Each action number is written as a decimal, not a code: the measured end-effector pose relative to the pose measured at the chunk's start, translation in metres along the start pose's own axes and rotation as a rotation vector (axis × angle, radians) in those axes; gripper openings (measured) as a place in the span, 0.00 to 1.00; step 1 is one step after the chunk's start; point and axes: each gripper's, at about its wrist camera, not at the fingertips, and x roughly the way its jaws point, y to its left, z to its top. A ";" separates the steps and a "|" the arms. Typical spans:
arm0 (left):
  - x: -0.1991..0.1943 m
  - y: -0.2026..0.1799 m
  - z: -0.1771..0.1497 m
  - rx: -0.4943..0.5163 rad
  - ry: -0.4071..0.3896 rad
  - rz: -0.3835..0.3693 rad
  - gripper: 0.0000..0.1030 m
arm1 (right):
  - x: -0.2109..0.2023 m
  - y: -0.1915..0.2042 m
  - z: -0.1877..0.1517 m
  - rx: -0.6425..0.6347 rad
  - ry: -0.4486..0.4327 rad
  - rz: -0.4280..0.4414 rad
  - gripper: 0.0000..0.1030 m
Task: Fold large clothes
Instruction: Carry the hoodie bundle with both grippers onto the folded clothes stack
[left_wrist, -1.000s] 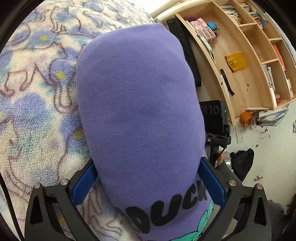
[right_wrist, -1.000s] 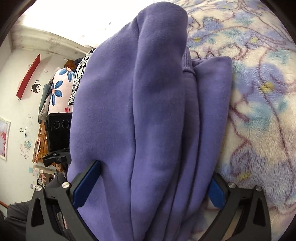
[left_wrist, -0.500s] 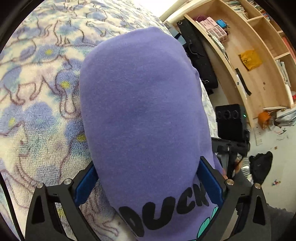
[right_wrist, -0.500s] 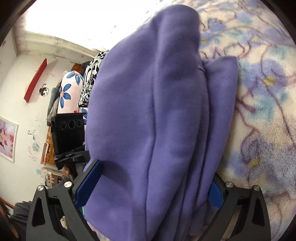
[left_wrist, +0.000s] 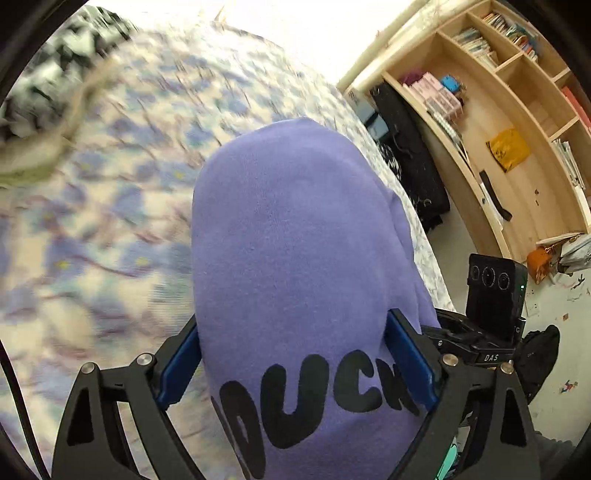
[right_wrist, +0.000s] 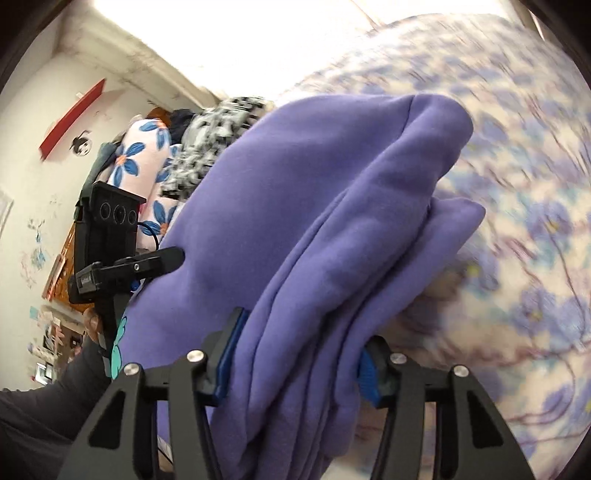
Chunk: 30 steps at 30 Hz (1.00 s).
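The bed (left_wrist: 110, 229) is being covered by a fleece blanket (right_wrist: 535, 221) printed with blue and purple flowers on cream. A black-and-white patterned cloth (left_wrist: 44, 85) is being carried at the bed's far left corner, with a pale olive cloth (left_wrist: 33, 162) just beside it. Much of the blanket is being blurred by motion in both views.

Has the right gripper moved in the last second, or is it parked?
Yes. The right gripper, shut on the purple sweatshirt, has swung: the floral blanket is motion-blurred, and the clothes pile has shifted rightward in its view.
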 end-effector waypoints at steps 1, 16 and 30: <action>-0.015 0.004 0.000 0.001 -0.015 0.010 0.90 | 0.004 0.015 0.005 -0.010 -0.020 0.019 0.52; -0.247 0.101 0.134 0.049 -0.213 0.256 0.90 | 0.129 0.185 0.172 -0.101 -0.179 0.218 0.51; -0.197 0.293 0.304 -0.023 -0.188 0.465 1.00 | 0.334 0.170 0.312 -0.036 -0.229 0.100 0.53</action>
